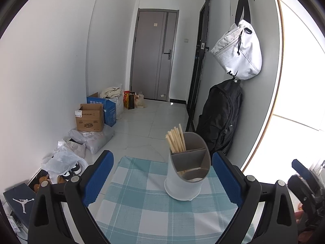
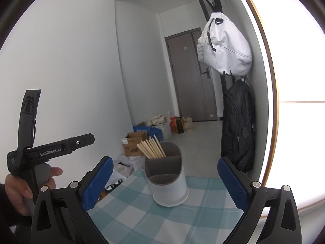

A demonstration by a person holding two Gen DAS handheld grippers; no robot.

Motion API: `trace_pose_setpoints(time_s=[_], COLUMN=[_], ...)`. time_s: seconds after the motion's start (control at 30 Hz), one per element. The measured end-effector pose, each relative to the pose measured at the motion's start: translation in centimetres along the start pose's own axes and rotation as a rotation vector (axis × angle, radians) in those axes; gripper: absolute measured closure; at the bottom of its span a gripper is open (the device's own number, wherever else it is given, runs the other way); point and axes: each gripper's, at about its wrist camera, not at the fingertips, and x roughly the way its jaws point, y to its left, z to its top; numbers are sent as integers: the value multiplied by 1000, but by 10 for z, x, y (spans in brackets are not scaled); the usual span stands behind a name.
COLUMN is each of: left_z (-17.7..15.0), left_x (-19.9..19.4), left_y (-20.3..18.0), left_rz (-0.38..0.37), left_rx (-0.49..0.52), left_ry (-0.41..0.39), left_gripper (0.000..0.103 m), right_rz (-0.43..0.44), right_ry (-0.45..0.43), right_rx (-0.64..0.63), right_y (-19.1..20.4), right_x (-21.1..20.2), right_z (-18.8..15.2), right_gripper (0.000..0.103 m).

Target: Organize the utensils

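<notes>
A white utensil holder (image 1: 182,183) with a grey divided insert stands upright on a teal and white checked tablecloth (image 1: 142,213). A bundle of wooden chopsticks (image 1: 175,140) leans out of its rear compartment. My left gripper (image 1: 162,156) is open, with its blue pads wide apart and nothing between them; the holder stands just ahead, toward the right pad. In the right wrist view the holder (image 2: 170,189) and chopsticks (image 2: 151,147) stand ahead, centred between the pads. My right gripper (image 2: 165,160) is open too and holds nothing. A hand (image 2: 18,189) grips the left tool's handle.
A white bag (image 1: 239,50) and a black backpack (image 1: 221,120) hang on the wall to the right. Cardboard boxes (image 1: 89,118), plastic bags and shoes lie on the floor at left. The table's far edge (image 1: 142,159) is close behind the holder. A bright window fills the right side.
</notes>
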Motion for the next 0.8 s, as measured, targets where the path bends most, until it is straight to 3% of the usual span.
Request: trace_pose_setpoints(time_s=[0.27,0.4,0.5,0.8], left_z=[-26,-37,-38,-35], left_x=[17,29,34,34], left_y=[5,13,19,16], left_rz=[28,33,40,49], left_rx=[28,10,-22,2], left_ry=[6,44,65,54], left_gripper=[8,8,8,8], right_rz=[-27,-43,-55,-25], right_ry=[5,32,34,49], right_rx=[10,15,-11,-21], right_y=[-1,-2,1,4], right_x=[6,14,18,26], right_z=[-14,-21,-23,-29], right_gripper=[0,0,0,0])
